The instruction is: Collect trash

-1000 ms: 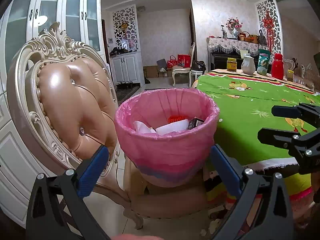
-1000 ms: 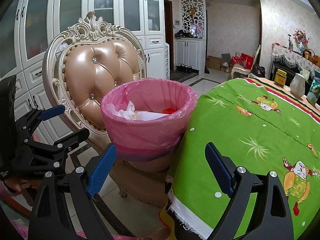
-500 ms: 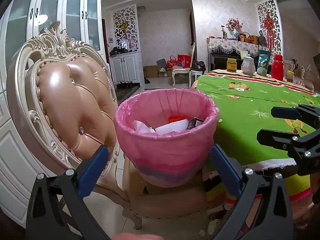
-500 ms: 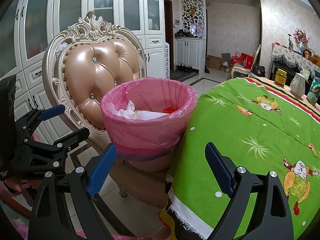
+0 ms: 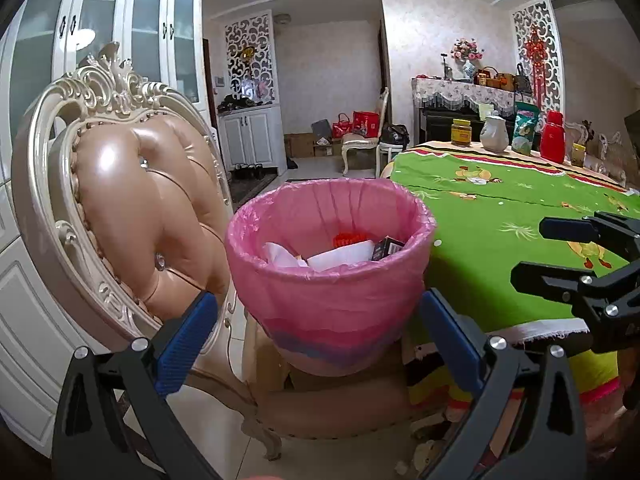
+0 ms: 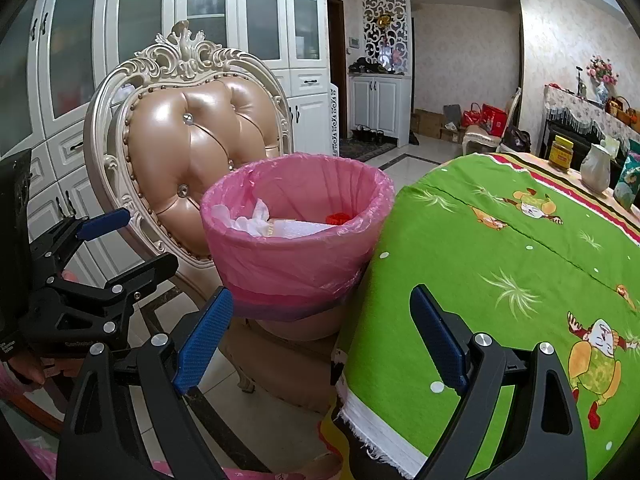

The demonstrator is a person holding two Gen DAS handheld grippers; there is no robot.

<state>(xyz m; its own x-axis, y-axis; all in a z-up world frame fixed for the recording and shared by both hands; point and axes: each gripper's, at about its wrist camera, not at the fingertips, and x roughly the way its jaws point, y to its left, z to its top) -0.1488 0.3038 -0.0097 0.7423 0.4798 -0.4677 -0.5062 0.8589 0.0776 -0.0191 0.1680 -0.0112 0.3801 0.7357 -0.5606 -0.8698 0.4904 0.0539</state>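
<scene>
A bin with a pink liner stands on the seat of an ornate chair; it also shows in the right wrist view. Inside lie white paper, a small dark box, a red item and crumpled tissue. My left gripper is open and empty, just in front of the bin. My right gripper is open and empty, between the bin and the table's near edge. Each gripper shows in the other's view, the right one and the left one.
The chair's padded backrest rises behind the bin. A round table with a green cloth sits right of the bin, with a jar, a white jug, a snack bag and a red flask at its far side. White cabinets line the left wall.
</scene>
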